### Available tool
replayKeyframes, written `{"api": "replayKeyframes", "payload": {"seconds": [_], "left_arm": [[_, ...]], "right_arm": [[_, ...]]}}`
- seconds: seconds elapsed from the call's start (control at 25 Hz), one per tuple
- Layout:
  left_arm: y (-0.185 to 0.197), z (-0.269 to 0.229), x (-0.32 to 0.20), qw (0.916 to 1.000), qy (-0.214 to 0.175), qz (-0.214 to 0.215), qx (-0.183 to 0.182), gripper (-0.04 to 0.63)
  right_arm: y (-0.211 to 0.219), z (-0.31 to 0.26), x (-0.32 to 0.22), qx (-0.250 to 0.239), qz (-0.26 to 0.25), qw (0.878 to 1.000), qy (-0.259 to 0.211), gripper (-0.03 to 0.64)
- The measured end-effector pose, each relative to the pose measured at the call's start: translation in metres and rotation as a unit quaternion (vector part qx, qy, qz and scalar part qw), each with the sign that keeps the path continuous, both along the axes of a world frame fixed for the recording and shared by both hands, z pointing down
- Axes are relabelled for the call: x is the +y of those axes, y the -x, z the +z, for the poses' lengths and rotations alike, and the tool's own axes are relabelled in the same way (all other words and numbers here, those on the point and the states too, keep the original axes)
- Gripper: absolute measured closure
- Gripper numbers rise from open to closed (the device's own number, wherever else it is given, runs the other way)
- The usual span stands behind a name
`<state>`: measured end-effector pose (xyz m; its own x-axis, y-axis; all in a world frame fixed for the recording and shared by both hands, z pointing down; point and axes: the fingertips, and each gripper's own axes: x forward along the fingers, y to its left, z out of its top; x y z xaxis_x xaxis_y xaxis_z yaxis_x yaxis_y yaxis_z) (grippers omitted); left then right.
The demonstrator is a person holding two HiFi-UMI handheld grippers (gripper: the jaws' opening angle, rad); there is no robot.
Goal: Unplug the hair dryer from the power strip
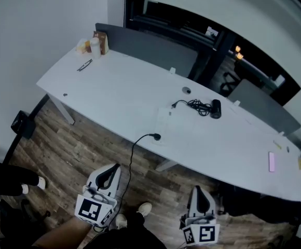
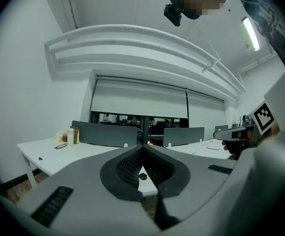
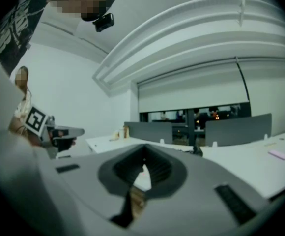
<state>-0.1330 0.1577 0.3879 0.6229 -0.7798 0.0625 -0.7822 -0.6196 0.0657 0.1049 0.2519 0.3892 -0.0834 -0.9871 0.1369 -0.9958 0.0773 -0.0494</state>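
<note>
both grippers, left (image 1: 113, 168) and right (image 1: 197, 190), sit low in the frame over the wood floor (image 1: 67, 149), jaws pressed together on nothing. beyond them a black cable (image 1: 131, 162) climbs onto the white table (image 1: 114, 87) beside the pale power strip (image 1: 166, 122). farther back, right of centre, lies the black hair dryer (image 1: 216, 108), its bunched cord (image 1: 194, 106) reaching toward the strip.

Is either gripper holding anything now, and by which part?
Nothing is held. The left gripper and right gripper both have their jaws together with nothing between them.
</note>
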Motion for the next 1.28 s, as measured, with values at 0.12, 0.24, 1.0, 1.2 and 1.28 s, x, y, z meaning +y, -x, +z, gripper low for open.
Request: {"api": "replayKeyframes", "payload": {"seconds": [0.12,0.24,1.0,1.2,1.28], "left_arm": [[-0.012,0.000,-0.013,1.0000,0.001,0.000,-0.004,0.572],[-0.024,0.001,-0.025,1.0000,0.000,-0.001,-0.007,0.572],[-0.068,-0.036,-0.064,0.9990,-0.024,-0.033,-0.018,0.572],[-0.075,-0.038,-0.067,0.9990,-0.025,-0.030,-0.021,0.572],[-0.076,-0.037,-0.070,0.9991,-0.024,-0.029,-0.019,0.572]], "right_arm": [[-0.009,-0.004,-0.014,0.000,-0.004,1.000,-0.004,0.588],[-0.019,-0.003,-0.025,-0.003,-0.007,1.000,-0.004,0.588],[-0.073,-0.013,-0.047,-0.036,-0.030,0.999,-0.028,0.588],[-0.083,-0.010,-0.047,-0.047,-0.019,0.998,-0.026,0.588],[-0.084,-0.009,-0.048,-0.046,-0.019,0.998,-0.024,0.588]]}}
